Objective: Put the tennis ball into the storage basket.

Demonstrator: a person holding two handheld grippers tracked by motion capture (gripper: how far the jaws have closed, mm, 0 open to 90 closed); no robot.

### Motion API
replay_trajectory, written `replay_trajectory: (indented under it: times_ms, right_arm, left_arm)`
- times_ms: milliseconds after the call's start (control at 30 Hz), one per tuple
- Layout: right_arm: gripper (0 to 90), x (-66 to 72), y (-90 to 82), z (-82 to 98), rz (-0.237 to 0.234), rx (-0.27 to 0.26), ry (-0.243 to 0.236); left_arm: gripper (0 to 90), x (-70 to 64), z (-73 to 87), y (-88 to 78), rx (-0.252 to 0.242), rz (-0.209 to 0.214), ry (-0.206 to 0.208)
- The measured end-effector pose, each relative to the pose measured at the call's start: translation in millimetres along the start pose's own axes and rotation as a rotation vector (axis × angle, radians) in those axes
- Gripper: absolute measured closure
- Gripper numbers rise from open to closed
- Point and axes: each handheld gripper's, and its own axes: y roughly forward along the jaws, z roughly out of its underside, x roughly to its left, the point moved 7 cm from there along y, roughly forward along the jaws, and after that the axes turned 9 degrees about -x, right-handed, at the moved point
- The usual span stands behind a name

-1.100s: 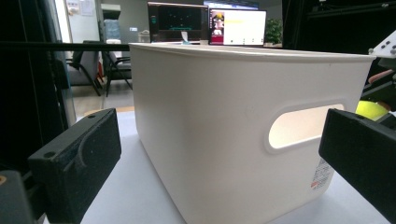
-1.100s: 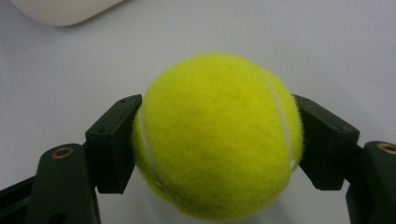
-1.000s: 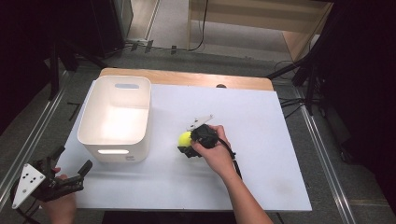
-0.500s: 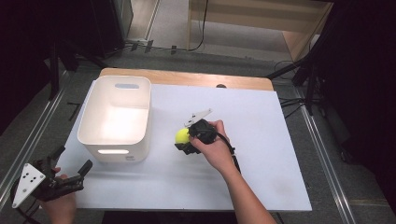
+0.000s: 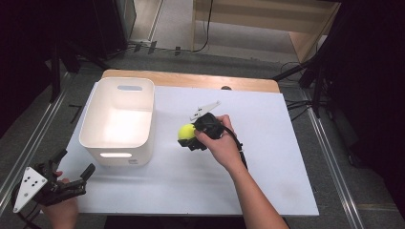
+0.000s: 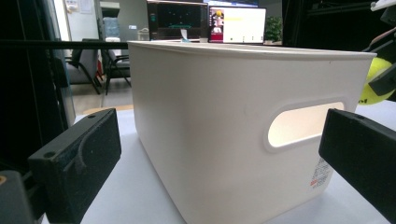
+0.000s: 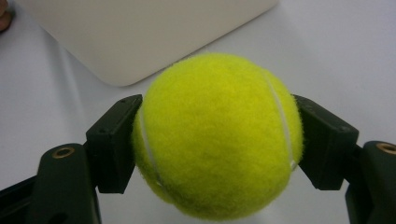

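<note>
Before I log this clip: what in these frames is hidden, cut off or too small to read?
- Floor of the white bin: washed out by glare in the high view; its near wall hides it in the left gripper view.
- Sticker on the bin: print too small to read.
- Underside of the tennis ball: hidden by the ball itself, so contact with the table cannot be told.
- Left gripper: body cut off by the frame edge, high view.

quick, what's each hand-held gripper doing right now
Left hand-held gripper: open, holding nothing, jaws wide apart facing the white bin.
Right hand-held gripper: closed on the tennis ball.
</note>
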Motion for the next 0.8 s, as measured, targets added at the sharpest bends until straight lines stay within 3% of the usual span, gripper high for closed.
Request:
replay_trajectory:
  times_ms: [400,800]
  right_arm:
    - [23.4,1.5,2.3,-11.9,-0.006,0.004,0.002]
    - [23.5,4.4,-0.7,-27.5,-0.057,-0.008,0.0]
  left_arm:
    - [0.0,-0.4,0.0,0.1,0.001,-0.002,0.004]
    - [0.0,-1.2,0.4,0.4,0.005,-0.001,0.007]
